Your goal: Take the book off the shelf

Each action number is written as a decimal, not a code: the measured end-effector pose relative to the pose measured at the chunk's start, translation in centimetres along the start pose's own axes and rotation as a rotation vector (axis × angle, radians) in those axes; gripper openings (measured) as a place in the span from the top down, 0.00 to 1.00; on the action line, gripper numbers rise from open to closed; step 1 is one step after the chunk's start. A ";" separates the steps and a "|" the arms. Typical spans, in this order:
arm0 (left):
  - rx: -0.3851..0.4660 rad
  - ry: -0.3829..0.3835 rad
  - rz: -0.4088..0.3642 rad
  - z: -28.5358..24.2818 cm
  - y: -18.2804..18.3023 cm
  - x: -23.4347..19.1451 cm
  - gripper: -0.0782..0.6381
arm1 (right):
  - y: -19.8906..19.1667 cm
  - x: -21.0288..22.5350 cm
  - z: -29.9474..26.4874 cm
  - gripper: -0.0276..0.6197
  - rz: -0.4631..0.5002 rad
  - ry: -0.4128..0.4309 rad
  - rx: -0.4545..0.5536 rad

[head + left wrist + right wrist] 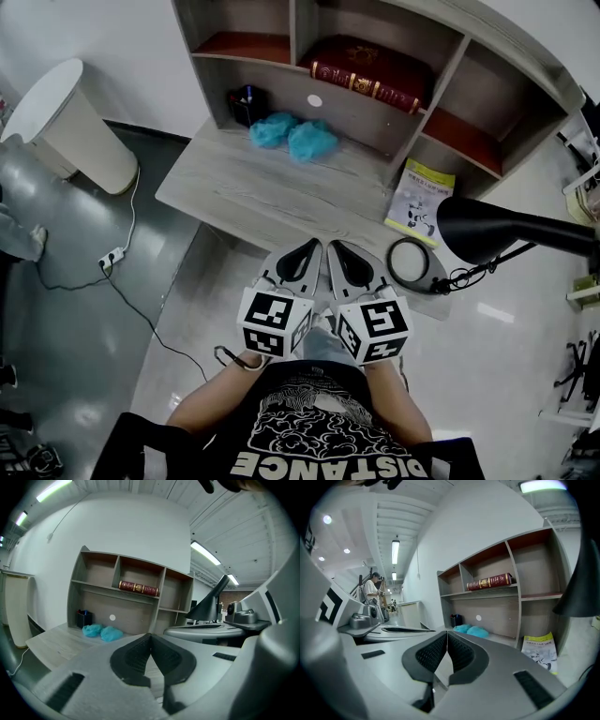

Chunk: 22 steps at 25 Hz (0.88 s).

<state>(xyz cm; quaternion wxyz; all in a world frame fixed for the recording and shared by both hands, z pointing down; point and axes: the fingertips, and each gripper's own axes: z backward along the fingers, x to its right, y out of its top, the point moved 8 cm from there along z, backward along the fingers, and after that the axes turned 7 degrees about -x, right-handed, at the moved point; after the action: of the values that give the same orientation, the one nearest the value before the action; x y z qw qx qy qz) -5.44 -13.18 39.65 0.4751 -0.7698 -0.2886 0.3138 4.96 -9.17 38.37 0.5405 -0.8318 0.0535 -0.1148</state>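
Pale grey wood makes up the desk [244, 187] and the open shelf unit [450, 75] standing on its far side. Both grippers are held side by side at the desk's near edge, well apart from the shelves. The left gripper [309, 248] has its jaws pressed together on nothing, and the right gripper [336, 248] is the same, its pads meeting with nothing between them.

Straight ahead of them and higher up, the book [370, 70] lies flat in the middle compartment. It is dark red with gold bands, and its spine lettering is too small to read. Below it, two crumpled blue bundles [292, 134] sit on the desk, with a black holder [246, 103] just to their left. Ahead and to the right of the right gripper a yellow-green booklet [419, 202] lies on the desk, its print unreadable, and a black lamp [487, 230] is close on that side. The person's black shirt [328, 464] reads "DISTANCE".
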 end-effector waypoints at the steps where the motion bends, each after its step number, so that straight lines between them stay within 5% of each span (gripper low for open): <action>1: 0.002 -0.001 0.003 -0.9 0.4 -0.2 0.88 | 0.3 0.8 -0.5 0.93 -0.002 0.001 -0.001; 9: 0.027 -0.035 0.079 -6.7 3.6 -0.9 0.88 | 2.6 5.7 -3.4 0.93 -0.028 0.011 0.019; 15: 0.077 -0.102 0.298 -10.2 6.0 -2.0 0.88 | 4.5 8.8 -4.3 0.93 -0.039 0.030 0.051; 22: 0.185 -0.238 0.650 -13.6 10.2 -4.9 0.88 | 6.1 10.5 -5.1 0.93 -0.015 0.056 0.074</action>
<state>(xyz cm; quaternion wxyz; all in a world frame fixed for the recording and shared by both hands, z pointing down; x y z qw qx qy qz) 3.22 -28.17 36.14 0.3811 -0.7331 -0.0526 0.5608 14.03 -18.43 36.14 0.5685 -0.8079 0.0581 -0.1440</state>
